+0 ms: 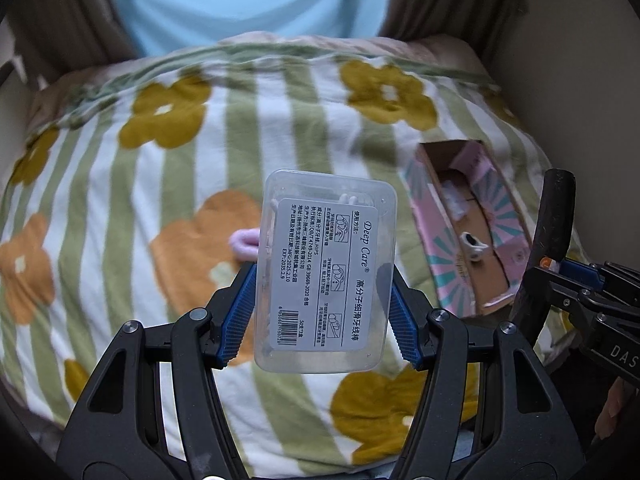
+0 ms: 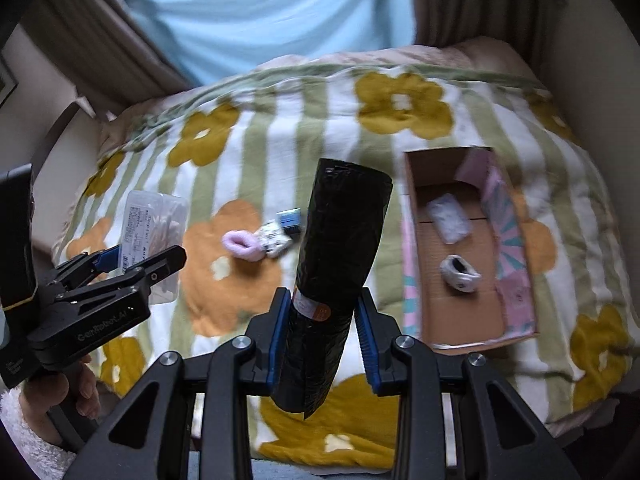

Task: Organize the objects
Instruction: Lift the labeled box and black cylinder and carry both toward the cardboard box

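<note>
The left gripper [image 1: 322, 312] is closest in the left wrist view. Its jaws are closed on a clear plastic box [image 1: 326, 270], with 1 blue pad on each long side. The box has a white label with black print and a barcode. It is held up in the air over the bed, and small white things show through its top end.

In the right wrist view, the right gripper [image 2: 322, 336] has its jaws closed on a black roll [image 2: 340, 260]. The roll stands almost straight up, leaning a little to the right. It has a small orange and white sticker near the left pad. The left gripper and its box show at the left edge of this view, and a hand [image 2: 60, 396] with a fluffy white sleeve holds it from below.

Under both grippers lies a blanket [image 2: 248, 152] with green and white stripes and big yellow and orange flowers. It covers the bed.

A bit farther, near the middle of the blanket, sits a pink fluffy ring [image 2: 239, 245]. Just right of it, touching it, is a small white packet [image 2: 276, 240], and a small blue thing [image 2: 290, 218] lies next to that.

To the right is an open cardboard box [image 2: 508, 240] with pink patterned sides. Inside it lie a small white and black thing [image 2: 460, 272] near the front and a clear plastic bag [image 2: 447, 218] farther back.

At the far end hangs a light blue cloth [image 2: 280, 12] between brown curtains [image 2: 480, 0].
</note>
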Tool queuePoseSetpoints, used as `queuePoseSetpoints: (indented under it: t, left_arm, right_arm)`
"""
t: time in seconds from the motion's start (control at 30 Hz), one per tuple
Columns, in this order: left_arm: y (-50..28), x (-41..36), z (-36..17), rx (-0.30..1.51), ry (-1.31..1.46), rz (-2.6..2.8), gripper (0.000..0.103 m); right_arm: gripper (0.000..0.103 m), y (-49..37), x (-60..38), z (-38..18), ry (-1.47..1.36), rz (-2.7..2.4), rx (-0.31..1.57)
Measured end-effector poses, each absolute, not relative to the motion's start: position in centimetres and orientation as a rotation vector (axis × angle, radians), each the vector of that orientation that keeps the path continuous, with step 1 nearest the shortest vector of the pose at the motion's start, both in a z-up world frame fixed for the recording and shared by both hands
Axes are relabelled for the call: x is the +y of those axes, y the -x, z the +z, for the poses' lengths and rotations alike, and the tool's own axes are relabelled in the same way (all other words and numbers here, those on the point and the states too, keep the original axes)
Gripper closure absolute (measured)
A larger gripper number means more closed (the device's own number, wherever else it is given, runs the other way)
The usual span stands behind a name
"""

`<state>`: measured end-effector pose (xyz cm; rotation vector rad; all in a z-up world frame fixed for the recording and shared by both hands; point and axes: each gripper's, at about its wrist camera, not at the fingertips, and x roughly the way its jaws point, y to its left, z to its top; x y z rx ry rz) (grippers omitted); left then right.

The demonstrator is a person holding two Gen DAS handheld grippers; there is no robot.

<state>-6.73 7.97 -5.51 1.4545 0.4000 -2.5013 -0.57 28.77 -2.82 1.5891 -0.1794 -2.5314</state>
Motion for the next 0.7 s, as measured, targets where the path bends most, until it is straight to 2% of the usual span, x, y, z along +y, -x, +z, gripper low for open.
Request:
queuePoseSetpoints:
  t: [0.4, 0.7]
  left_arm:
    - [17.6, 17.0, -5.6, 0.226, -1.578, -2.687, 0.045]
    - [26.7, 23.2, -8.9, 0.144, -1.706, -2.747, 0.045]
  right_arm:
    - [0.073, 1.8, 38.9, -4.8, -1.707, -2.637, -0.391]
    - [0.073, 4.8, 43.3, -9.4, -1.825, -2.607, -0.475]
